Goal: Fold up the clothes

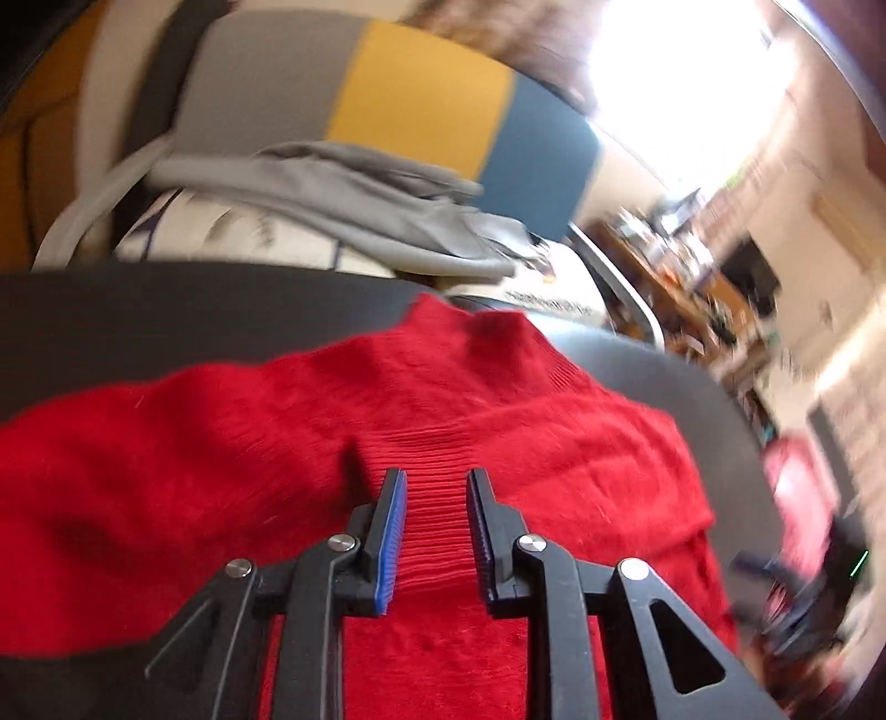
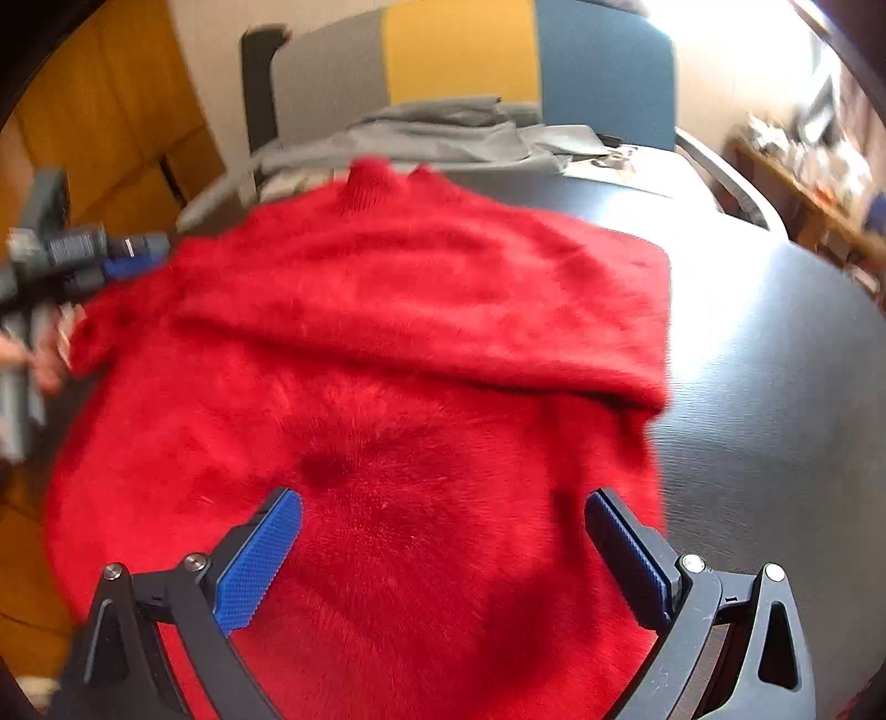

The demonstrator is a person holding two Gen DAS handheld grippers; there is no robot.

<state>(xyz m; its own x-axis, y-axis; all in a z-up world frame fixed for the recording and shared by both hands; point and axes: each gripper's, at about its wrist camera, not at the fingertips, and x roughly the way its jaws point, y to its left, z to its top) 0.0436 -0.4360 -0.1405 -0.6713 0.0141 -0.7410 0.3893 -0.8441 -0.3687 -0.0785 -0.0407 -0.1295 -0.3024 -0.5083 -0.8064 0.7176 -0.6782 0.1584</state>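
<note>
Red fuzzy knit fills both our views: a sweater lies spread on the dark desk, its high neck pointing away from us toward the far edge, so its long axis runs from us to the chair. One sleeve is folded across the chest, running side to side. Our left gripper has its fingers narrowed around a ribbed band of the sweater, which sits between them; we cannot tell if they pinch it. Our right gripper hovers over the lower body with its fingers spread wide, holding nothing. Grey clothes lie beyond the neck, before a grey, yellow and blue chair back.
</note>
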